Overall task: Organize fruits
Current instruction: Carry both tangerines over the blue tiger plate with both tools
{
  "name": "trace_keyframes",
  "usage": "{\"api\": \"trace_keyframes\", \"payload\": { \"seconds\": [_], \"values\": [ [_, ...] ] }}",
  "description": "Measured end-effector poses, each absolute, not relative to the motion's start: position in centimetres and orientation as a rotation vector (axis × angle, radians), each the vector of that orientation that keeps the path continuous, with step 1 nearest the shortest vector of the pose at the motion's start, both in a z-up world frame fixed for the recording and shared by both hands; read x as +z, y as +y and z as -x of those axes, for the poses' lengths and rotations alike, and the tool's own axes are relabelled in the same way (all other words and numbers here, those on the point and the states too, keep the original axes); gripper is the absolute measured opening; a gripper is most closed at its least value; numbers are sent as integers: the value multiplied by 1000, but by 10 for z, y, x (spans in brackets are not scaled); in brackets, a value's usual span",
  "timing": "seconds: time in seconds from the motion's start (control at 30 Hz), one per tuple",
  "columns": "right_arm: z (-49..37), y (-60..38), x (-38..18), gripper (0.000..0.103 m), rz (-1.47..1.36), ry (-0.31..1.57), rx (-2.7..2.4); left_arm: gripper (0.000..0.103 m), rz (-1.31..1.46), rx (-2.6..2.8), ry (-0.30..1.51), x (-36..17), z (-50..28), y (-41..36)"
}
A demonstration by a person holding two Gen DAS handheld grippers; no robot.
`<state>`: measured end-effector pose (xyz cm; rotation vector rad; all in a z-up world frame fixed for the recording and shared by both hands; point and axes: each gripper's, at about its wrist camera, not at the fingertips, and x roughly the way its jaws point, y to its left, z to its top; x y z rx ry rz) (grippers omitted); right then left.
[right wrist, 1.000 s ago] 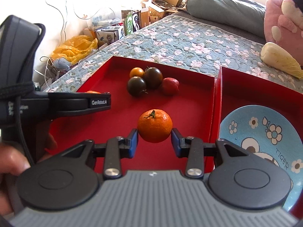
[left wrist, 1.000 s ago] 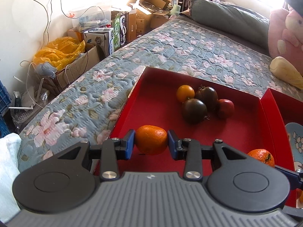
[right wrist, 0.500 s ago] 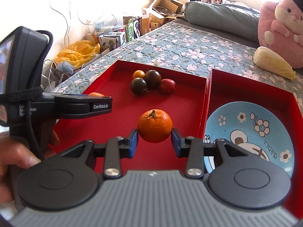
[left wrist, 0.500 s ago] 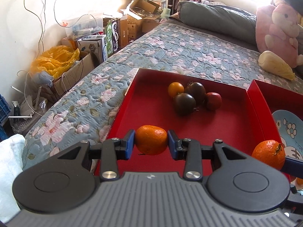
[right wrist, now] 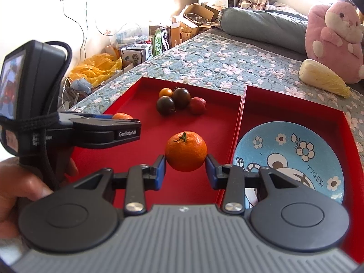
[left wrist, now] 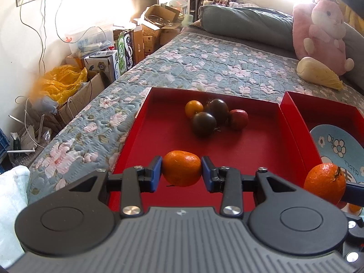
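My left gripper (left wrist: 182, 170) is shut on an orange mandarin (left wrist: 181, 168), held above the near part of the left red tray (left wrist: 261, 150). My right gripper (right wrist: 185, 166) is shut on a second mandarin (right wrist: 186, 151) with a green stem, held above the same tray (right wrist: 136, 100) near its right wall. That mandarin also shows in the left wrist view (left wrist: 325, 183). Two dark tomatoes (left wrist: 203, 124), a small orange tomato (left wrist: 193, 108) and a red tomato (left wrist: 238, 119) cluster at the tray's far end. A blue tiger plate (right wrist: 289, 157) lies in the right red tray (right wrist: 295, 104).
Both trays sit on a floral quilt (left wrist: 204, 68). A cabbage (right wrist: 323, 77) and a pink plush rabbit (right wrist: 334, 38) lie at the far right, a grey pillow (left wrist: 245, 27) behind. Boxes and a yellow bag (left wrist: 61, 82) crowd the floor left of the bed.
Both grippers have risen and pulled back with their mandarins, so the trays and tomatoes look smaller and farther. The plate has come more into view.
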<state>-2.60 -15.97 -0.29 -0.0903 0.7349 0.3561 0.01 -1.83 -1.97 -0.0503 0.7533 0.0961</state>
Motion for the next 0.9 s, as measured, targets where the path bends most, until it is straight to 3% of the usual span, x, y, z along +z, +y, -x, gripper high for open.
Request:
{"api": "trace_keyframes", "payload": {
  "seconds": [0.9],
  "values": [
    [34, -200, -2, 41, 36, 733, 299, 43, 33, 42, 745, -19, 0, -36]
  ]
}}
